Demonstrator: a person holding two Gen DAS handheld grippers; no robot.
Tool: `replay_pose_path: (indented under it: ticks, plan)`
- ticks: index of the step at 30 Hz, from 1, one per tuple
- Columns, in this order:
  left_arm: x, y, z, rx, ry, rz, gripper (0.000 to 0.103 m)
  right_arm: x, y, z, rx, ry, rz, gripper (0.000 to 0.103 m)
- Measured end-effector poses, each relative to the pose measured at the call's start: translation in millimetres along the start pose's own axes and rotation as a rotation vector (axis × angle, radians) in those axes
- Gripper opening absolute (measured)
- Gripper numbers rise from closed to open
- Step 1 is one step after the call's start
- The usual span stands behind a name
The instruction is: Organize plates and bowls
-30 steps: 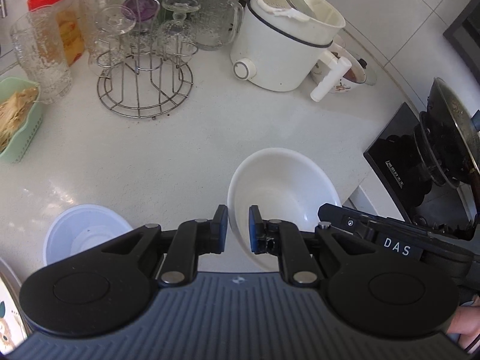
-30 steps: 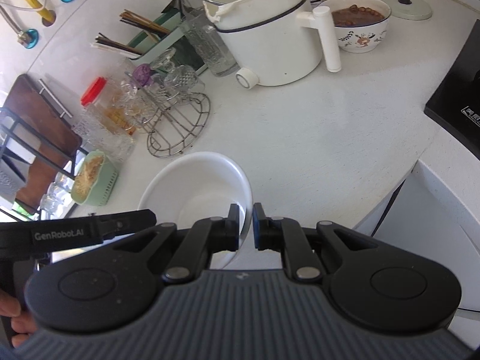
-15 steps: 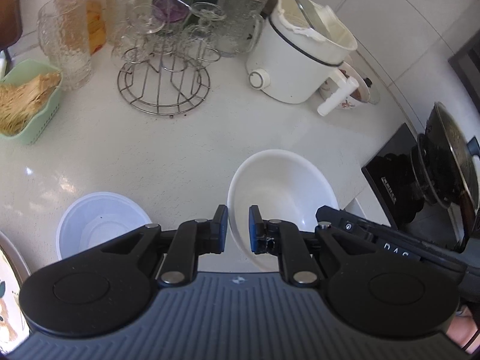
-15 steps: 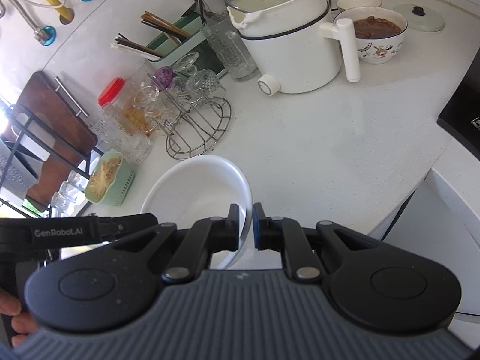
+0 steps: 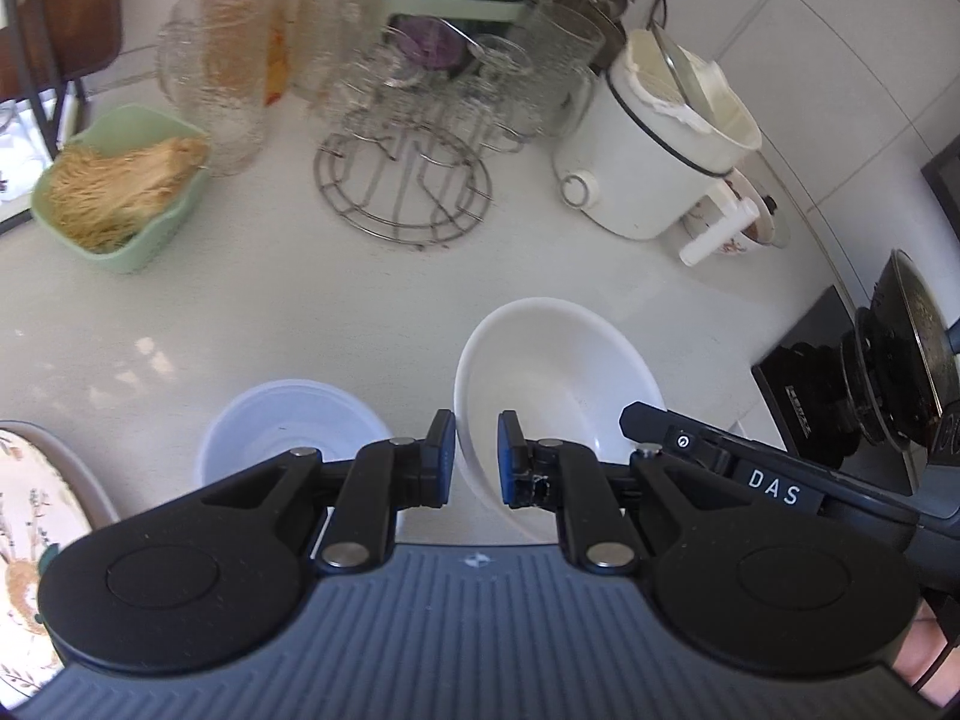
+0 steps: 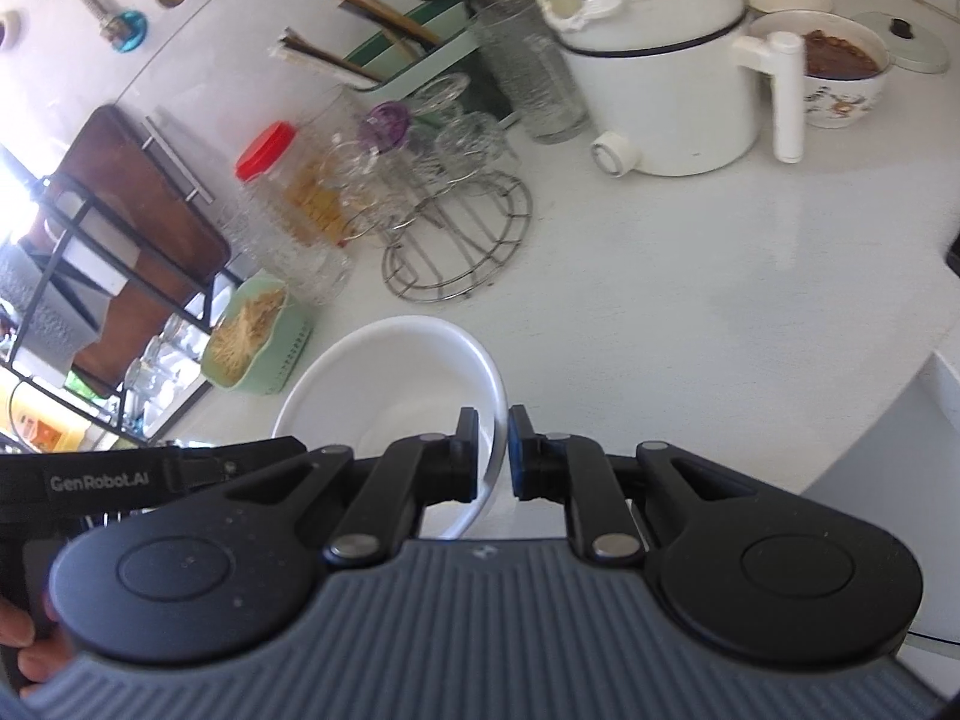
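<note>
Both tongs grip one white bowl [image 5: 558, 384] by opposite rims, sharing its weight so it stays level above the bench [image 5: 270, 312]. The left tongs [image 5: 474, 459] are narrowed onto the bowl's near-left rim; the right tongs [image 6: 493, 459] pinch the right rim, nearly closed. The bowl hangs just right of the lidded tub [image 5: 288, 426], probably on its way toward other dishes. Compared with a second ago, the tub and the glass rack [image 5: 402, 180] sit further right in the left view, and a patterned plate [image 5: 30, 540] shows left of the tub: the bowl has travelled leftward.

White countertop [image 5: 288, 312]: cooker [image 5: 648, 162], wire rack [image 5: 402, 192].
</note>
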State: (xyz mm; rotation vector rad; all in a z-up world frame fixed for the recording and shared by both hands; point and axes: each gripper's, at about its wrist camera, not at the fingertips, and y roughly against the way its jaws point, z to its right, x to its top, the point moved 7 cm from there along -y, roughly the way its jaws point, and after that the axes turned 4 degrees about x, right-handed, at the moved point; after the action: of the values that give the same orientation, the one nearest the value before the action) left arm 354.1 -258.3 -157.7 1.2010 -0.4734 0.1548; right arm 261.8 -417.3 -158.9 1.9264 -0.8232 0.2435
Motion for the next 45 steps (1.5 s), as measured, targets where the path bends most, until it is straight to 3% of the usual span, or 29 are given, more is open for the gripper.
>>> replay_pose_path:
  ticks: [11,16,19,29,43,45]
  plan:
    - [3,28,-53,-0.015,0.093,0.067,0.016,0,-25,-45,0.053,0.104,-0.056,0.014]
    - [1,41,-70,0.014,0.084,0.114,0.017,-2,-35,-66,0.08,0.157,-0.086,0.014]
    - [-6,42,-88,0.013,0.132,0.118,0.017,-6,-42,-77,0.1,0.192,-0.108,0.014]
    - [-39,13,-129,0.067,0.243,0.054,0.017,-27,-75,-95,0.09,0.315,-0.2,0.014]
    - [-65,-11,-142,0.077,0.349,0.004,0.017,-39,-92,-91,0.071,0.377,-0.299,0.014]
    - [-67,-10,-144,0.074,0.374,0.005,0.017,-39,-93,-89,0.064,0.376,-0.305,0.019]
